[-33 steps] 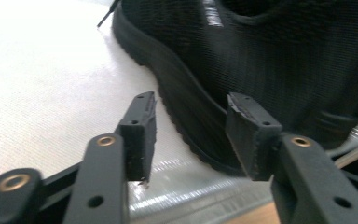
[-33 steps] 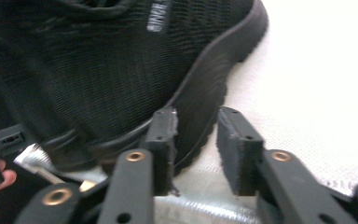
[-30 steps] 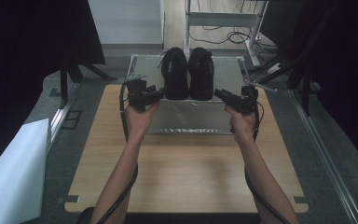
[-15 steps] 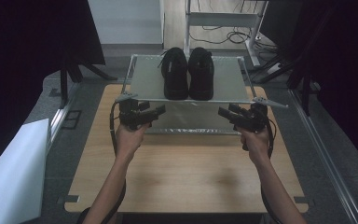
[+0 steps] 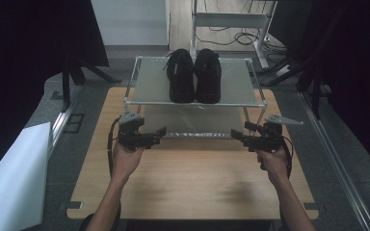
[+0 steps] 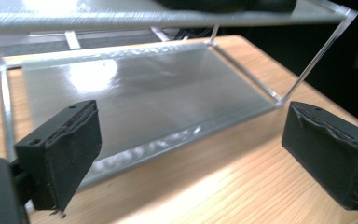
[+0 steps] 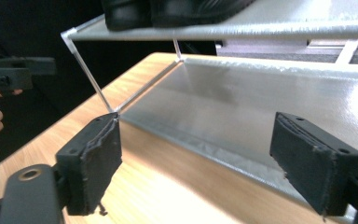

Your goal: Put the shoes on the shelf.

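High view had the two-tier rack (image 5: 147, 89) sitting at the far end of the wooden worktop (image 5: 192, 183), with a pair of black shoes (image 5: 194, 75) side by side on the top shelf, toes pointing to the near side. The lower shelf (image 5: 192, 126) was bare. Left gripper (image 5: 156, 138) was held just off the rack's near left corner, right gripper (image 5: 237, 136) just off the near right corner, both pointing inward toward each other and both clear of the rack.

Left gripper view: jaws had just been opening and stood spread wide, nothing between the pads, only the lower shelf (image 6: 135, 98) and worktop beyond them. Right gripper view, same deal: jaws freshly opened, spread, nothing pinched, with the shoe (image 7: 177, 9) soles peeking over the top shelf (image 7: 270, 28) edge and the left gripper (image 7: 16, 74) off at the left side.
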The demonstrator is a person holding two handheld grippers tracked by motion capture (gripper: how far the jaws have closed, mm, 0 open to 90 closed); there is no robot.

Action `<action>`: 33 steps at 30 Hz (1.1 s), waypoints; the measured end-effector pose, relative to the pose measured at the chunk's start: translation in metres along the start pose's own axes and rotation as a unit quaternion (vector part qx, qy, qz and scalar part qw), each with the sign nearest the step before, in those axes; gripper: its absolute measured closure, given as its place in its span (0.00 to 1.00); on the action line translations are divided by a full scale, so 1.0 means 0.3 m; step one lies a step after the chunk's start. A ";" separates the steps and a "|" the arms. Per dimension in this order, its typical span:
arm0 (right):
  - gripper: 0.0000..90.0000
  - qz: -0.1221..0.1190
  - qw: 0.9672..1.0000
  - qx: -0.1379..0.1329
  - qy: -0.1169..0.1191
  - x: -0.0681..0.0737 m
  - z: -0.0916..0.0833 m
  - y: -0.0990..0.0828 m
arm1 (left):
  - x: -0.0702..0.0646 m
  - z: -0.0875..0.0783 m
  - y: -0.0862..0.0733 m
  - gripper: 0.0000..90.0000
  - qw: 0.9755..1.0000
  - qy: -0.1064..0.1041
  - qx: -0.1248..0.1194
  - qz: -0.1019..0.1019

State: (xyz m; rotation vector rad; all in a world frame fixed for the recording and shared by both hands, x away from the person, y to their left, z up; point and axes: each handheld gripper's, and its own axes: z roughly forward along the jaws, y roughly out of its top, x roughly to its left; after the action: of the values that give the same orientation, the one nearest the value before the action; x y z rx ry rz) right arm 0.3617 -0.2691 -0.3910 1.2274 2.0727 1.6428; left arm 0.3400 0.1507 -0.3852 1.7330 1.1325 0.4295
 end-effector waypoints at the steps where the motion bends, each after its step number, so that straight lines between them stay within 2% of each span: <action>1: 0.18 -0.005 1.000 0.005 -0.003 0.002 -0.008 -0.007 | 0.001 -0.006 -0.009 0.04 1.000 0.004 0.003 0.004; 5: 0.16 -0.019 1.000 0.019 -0.007 0.007 -0.036 -0.028 | 0.004 -0.028 -0.042 0.04 1.000 0.016 0.016 0.008; 11: 0.15 -0.037 0.999 0.027 -0.015 0.006 -0.091 -0.058 | 0.012 -0.065 -0.090 0.03 0.999 0.026 0.017 0.008; 17: 0.13 -0.039 0.998 0.037 -0.030 -0.003 -0.141 -0.096 | 0.018 -0.095 -0.134 0.04 0.999 0.026 0.019 0.012; 20: 0.12 -0.041 0.997 0.044 -0.037 -0.006 -0.154 -0.120 | 0.022 -0.109 -0.175 0.04 1.000 0.024 0.018 0.008; 23: 0.10 -0.041 0.997 0.046 -0.039 -0.008 -0.160 -0.140 | 0.022 -0.111 -0.195 0.03 1.000 0.021 0.016 0.004; 29: 0.07 -0.031 0.997 0.054 -0.041 -0.013 -0.149 -0.221 | 0.007 -0.082 -0.281 0.01 1.000 0.004 0.017 0.003; 33: 0.06 -0.028 0.997 0.065 -0.037 -0.011 -0.123 -0.266 | -0.011 -0.054 -0.321 0.01 1.000 0.001 0.026 0.012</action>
State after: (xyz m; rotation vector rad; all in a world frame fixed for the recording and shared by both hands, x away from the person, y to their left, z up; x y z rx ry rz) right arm 0.3036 -0.2991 -0.4498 1.2381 2.1757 1.4362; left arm 0.2795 0.1646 -0.4607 1.7943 1.1339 0.4199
